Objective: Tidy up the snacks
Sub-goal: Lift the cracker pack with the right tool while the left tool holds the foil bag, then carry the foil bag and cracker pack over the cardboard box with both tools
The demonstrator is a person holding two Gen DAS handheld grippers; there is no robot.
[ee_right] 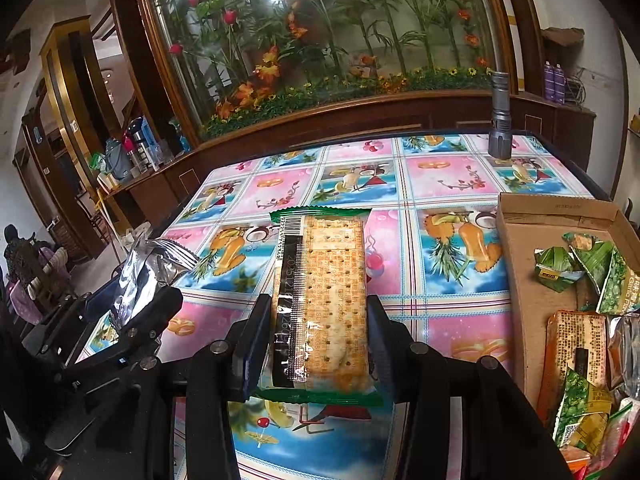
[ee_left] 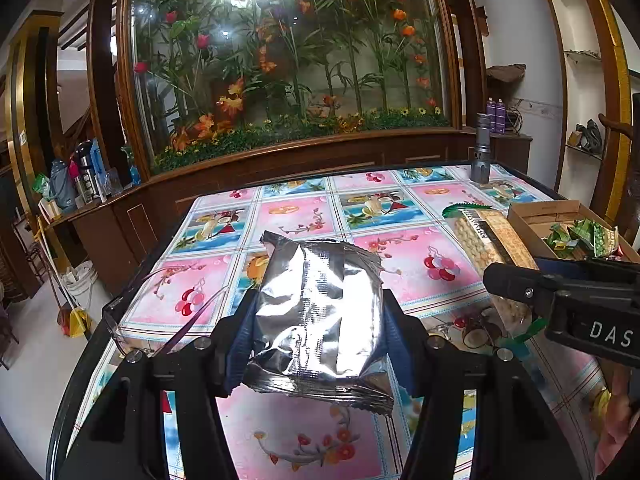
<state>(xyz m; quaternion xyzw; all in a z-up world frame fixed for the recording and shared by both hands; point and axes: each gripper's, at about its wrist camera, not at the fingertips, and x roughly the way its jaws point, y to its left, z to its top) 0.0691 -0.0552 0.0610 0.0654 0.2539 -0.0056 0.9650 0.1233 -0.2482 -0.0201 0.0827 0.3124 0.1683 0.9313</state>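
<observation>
My left gripper [ee_left: 318, 312] is shut on a silver foil snack packet [ee_left: 320, 312] and holds it above the table; the packet also shows in the right wrist view [ee_right: 144, 276] at the left. My right gripper [ee_right: 318, 316] is shut on a clear cracker packet [ee_right: 324, 300] with green ends, held above the table; the cracker packet also shows in the left wrist view [ee_left: 492, 248] at the right. A cardboard box [ee_right: 524, 264] at the right holds several green and orange snack packets [ee_right: 580, 344].
The table carries a colourful fruit-print cloth [ee_right: 440, 184]. A grey flashlight [ee_right: 500, 120] stands upright at the far right corner. A glass flower display and a wooden counter lie behind the table. The cardboard box [ee_left: 524, 220] sits by the table's right edge.
</observation>
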